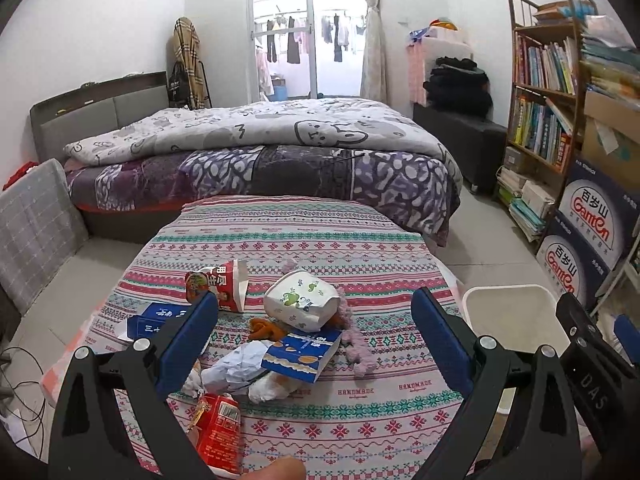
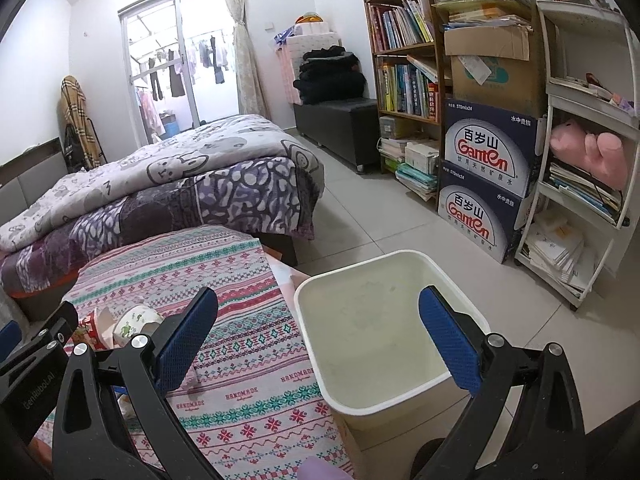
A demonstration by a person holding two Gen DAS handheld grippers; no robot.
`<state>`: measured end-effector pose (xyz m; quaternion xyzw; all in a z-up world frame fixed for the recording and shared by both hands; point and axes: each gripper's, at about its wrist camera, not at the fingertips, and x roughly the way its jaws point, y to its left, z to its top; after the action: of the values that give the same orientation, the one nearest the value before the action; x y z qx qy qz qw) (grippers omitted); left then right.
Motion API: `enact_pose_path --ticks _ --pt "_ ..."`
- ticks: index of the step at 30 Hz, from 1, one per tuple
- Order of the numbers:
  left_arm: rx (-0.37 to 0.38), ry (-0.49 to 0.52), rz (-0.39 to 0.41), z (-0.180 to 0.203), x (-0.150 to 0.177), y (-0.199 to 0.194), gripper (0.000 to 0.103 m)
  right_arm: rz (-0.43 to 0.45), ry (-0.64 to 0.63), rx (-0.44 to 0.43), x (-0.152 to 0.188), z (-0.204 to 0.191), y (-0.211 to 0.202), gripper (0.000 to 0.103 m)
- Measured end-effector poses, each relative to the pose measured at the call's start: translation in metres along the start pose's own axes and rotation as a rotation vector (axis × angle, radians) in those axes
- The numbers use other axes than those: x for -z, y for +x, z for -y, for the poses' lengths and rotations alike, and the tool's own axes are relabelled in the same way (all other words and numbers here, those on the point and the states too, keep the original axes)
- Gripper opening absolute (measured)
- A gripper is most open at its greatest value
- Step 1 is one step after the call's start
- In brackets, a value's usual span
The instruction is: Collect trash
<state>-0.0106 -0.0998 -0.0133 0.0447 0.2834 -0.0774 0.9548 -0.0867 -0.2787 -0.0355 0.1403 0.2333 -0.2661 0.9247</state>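
Note:
Trash lies in a heap on the patterned tablecloth [image 1: 340, 240]: a white paper cup [image 1: 302, 300] on its side, a red and white snack bag [image 1: 222, 286], blue boxes [image 1: 154, 322], a blue biscuit packet [image 1: 304, 354], crumpled white paper [image 1: 236, 372] and a red wrapper [image 1: 220, 428]. My left gripper [image 1: 316, 316] is open, hovering above the heap with nothing between its fingers. A white bin [image 2: 384, 336] stands on the floor right of the table and looks empty. My right gripper [image 2: 320, 312] is open over the bin's near rim.
A bed [image 1: 260, 148] with a grey quilt lies beyond the table. A bookshelf [image 2: 404, 60] and stacked water cartons [image 2: 486, 184] line the right wall, next to a white rack [image 2: 588, 140]. Cables [image 1: 24, 400] trail on the floor at left. Pink fuzzy cloth [image 1: 356, 344] lies among the trash.

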Motion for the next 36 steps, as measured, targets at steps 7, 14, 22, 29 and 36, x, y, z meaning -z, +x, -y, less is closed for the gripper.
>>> enact_pose_path --ticks 7,14,22,29,36 --pt "0.0 0.005 0.002 0.004 0.002 0.001 0.094 -0.005 0.0 0.001 0.001 0.002 0.001 0.096" --pt "-0.004 -0.001 -0.004 0.003 0.002 0.002 0.094 -0.006 0.0 0.002 0.001 0.001 0.001 0.096" --pt "-0.005 -0.004 -0.006 -0.005 0.002 0.002 0.094 -0.005 -0.006 -0.002 0.003 -0.001 0.001 0.096" --pt "-0.014 -0.014 -0.008 -0.011 0.001 0.002 0.094 -0.003 -0.019 -0.009 0.005 -0.011 0.0 0.096" --pt "-0.018 -0.021 -0.007 -0.015 0.001 0.002 0.094 -0.005 -0.022 -0.012 0.005 -0.014 0.0 0.096"
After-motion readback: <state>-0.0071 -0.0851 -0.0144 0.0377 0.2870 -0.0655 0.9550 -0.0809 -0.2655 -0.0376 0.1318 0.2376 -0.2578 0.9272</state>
